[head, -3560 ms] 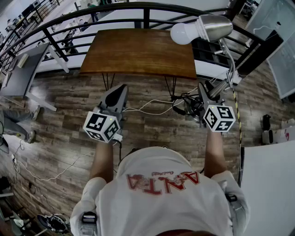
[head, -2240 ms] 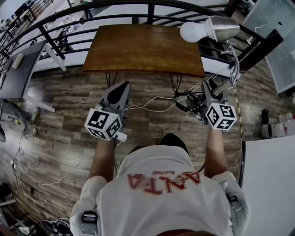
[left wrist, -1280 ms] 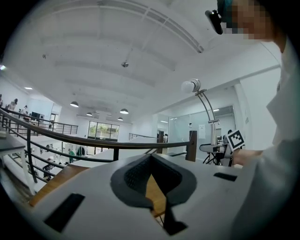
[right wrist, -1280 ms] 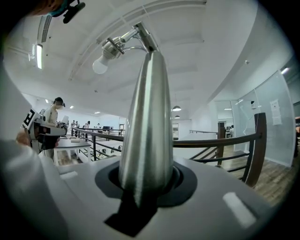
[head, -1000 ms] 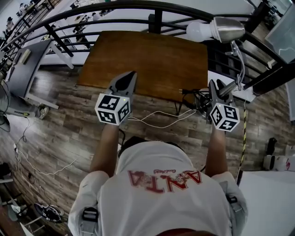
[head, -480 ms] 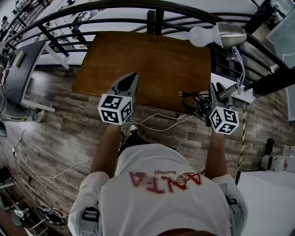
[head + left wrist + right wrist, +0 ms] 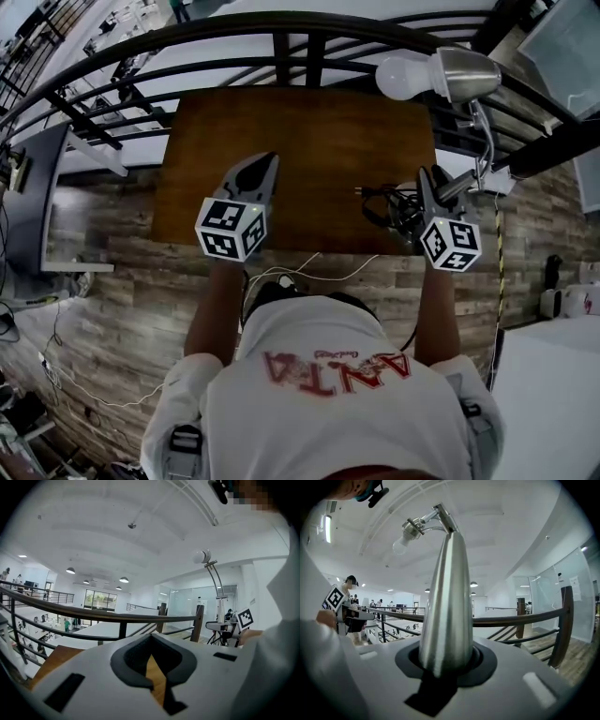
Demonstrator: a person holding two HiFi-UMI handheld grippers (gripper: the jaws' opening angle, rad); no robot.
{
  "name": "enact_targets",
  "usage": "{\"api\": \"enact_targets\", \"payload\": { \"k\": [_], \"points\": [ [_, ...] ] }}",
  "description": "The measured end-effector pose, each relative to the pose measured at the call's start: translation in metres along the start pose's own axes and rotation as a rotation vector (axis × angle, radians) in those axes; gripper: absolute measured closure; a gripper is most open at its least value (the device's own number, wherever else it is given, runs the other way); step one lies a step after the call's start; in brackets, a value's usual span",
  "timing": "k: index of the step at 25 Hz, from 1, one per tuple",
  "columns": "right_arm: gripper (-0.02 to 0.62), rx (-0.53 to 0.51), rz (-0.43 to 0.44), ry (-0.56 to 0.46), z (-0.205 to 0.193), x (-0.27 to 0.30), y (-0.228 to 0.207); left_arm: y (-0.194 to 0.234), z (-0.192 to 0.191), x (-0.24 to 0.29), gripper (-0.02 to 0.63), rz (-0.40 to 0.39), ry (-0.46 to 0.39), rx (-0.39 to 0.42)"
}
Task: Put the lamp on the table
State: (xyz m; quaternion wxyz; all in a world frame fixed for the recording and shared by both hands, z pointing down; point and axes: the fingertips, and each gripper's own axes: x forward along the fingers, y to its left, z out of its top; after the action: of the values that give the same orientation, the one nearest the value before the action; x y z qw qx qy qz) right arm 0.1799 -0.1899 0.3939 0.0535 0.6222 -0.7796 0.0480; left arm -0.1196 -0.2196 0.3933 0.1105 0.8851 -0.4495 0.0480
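Right gripper [image 7: 427, 180] is clamped on the lamp [image 7: 461, 73] by its tapered metal stem. The lamp is held at the table's [image 7: 319, 131] right edge, shade and bulb beyond the far right corner. Its cord [image 7: 382, 204] is bunched over the table's right side. Left gripper [image 7: 264, 161] is pinched closed and empty, above the table's near left part.

Silver lamp [image 7: 466, 73] upright at wooden table's [image 7: 309, 141] edge.
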Motion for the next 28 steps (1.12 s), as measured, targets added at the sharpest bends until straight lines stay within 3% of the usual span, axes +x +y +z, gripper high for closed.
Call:
{"api": "enact_targets", "payload": {
  "k": [4, 9, 28],
  "points": [
    [0.476, 0.006, -0.017, 0.026, 0.014, 0.036, 0.006, 0.026, 0.015, 0.021, 0.597, -0.029, -0.013, -0.002],
    [0.476, 0.015, -0.030, 0.037, -0.001, 0.068, -0.010, 0.037, -0.003, 0.044, 0.597, -0.045, 0.005, -0.031],
    [0.477, -0.061, -0.006, 0.025, -0.067, 0.255, -0.164, 0.027, -0.031, 0.210, 0.597, -0.008, 0.051, -0.049]
  ]
}}
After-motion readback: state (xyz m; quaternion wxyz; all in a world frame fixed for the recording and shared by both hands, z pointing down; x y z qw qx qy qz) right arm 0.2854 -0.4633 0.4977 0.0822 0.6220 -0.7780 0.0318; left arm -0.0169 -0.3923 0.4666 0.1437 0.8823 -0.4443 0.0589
